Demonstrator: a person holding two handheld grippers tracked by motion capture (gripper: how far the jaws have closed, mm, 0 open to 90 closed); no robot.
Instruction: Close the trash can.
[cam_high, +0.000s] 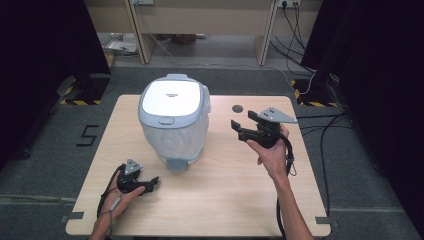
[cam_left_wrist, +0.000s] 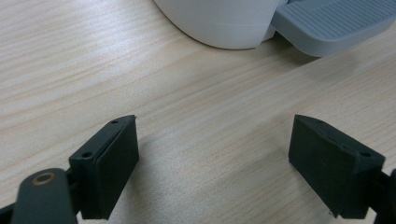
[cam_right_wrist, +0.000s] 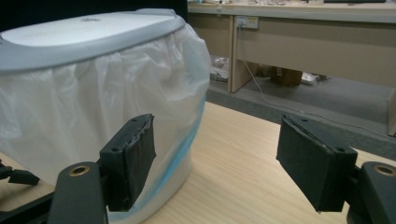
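At counter centre: pedal bin (cam_high: 174, 120), lid shut, liner bag (cam_right_wrist: 93, 116) folded over its rim.
Right hand-held gripper (cam_high: 240, 129): held raised beside the bin, jaws wide, nothing gripped.
Left hand-held gripper (cam_high: 153, 183): rested low, jaws wide, empty, near the pedal (cam_left_wrist: 334, 23).
Step judged: approach to the bag.
Next: a pinch of liner is required.
Obstruction: none seen.
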